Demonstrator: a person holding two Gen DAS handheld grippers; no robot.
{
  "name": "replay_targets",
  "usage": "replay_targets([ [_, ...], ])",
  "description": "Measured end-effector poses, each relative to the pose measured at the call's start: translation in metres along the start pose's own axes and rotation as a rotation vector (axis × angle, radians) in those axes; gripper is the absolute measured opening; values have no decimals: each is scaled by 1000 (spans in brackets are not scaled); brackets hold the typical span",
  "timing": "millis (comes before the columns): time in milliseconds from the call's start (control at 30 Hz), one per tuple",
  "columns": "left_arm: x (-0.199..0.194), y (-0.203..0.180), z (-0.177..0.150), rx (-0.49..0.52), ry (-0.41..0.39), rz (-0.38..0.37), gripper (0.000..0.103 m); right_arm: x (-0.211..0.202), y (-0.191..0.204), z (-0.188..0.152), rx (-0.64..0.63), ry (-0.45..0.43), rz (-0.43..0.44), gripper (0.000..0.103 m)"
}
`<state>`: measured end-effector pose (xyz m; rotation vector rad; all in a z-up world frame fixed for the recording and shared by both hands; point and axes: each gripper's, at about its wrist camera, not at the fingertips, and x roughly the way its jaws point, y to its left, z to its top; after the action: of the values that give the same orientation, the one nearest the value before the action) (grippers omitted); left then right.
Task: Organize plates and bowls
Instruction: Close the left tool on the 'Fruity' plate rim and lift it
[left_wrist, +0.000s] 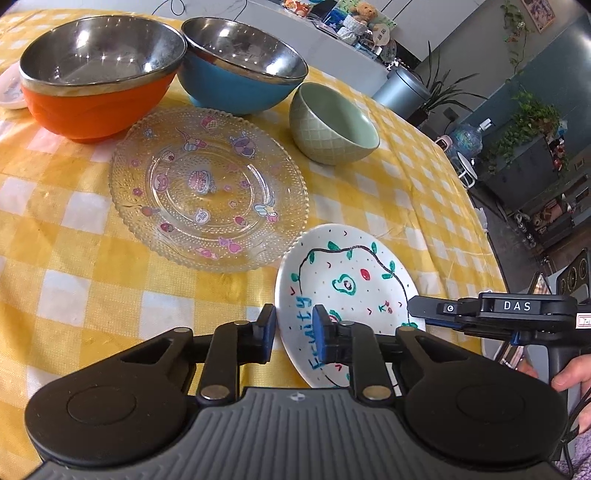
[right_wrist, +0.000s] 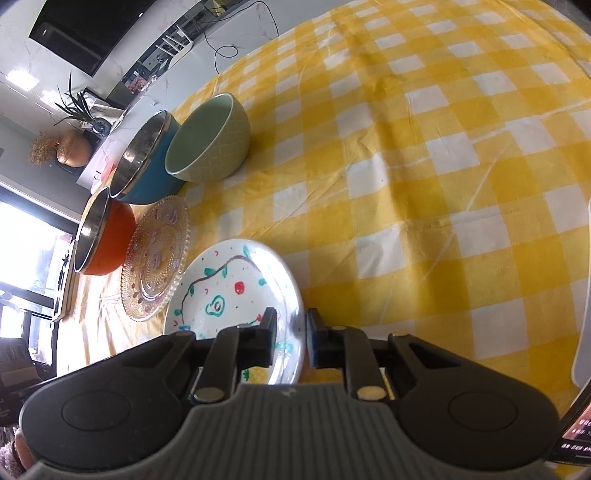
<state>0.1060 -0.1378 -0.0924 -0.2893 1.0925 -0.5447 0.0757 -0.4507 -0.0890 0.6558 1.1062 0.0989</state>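
Right gripper (right_wrist: 290, 338): fingers straddle the near rim of the white painted plate (right_wrist: 236, 291), gap not yet closed. Left gripper (left_wrist: 293, 332): spread across the opposite rim. Step: grasping. Next, likely: pinch, lift, stack beside glass plate (left_wrist: 208, 186) on tablecloth (left_wrist: 74, 258).

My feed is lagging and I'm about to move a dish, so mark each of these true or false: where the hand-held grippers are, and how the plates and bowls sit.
1. Both hand-held grippers straddle the white painted plate, the left hand-held gripper and the right hand-held gripper at opposite rims. True.
2. The green bowl sits nested inside the blue bowl. False: it stands beside it on the tablecloth.
3. The glass plate holds food. False: it is empty.
4. The orange bowl is upright. True.
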Motion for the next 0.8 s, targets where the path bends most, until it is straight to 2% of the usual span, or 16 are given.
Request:
replay_targets([
  [33, 0, 0, 0, 4, -1, 7, 15, 0, -1, 0, 4, -2, -4, 10],
  [100, -2, 2, -1, 5, -3, 12, 11, 0, -2, 0, 13, -4, -13, 8],
  [433, -25, 17, -9, -18, 5, -3, 11, -4, 13, -14, -9, 8, -1, 7],
  [633, -49, 28, -21, -24, 19, 27, 11, 0, 33, -32, -46, 41, 9, 7],
  [800, -75, 49, -28, -38, -2, 54, 11, 7, 60, -48, -99, 51, 27, 7],
])
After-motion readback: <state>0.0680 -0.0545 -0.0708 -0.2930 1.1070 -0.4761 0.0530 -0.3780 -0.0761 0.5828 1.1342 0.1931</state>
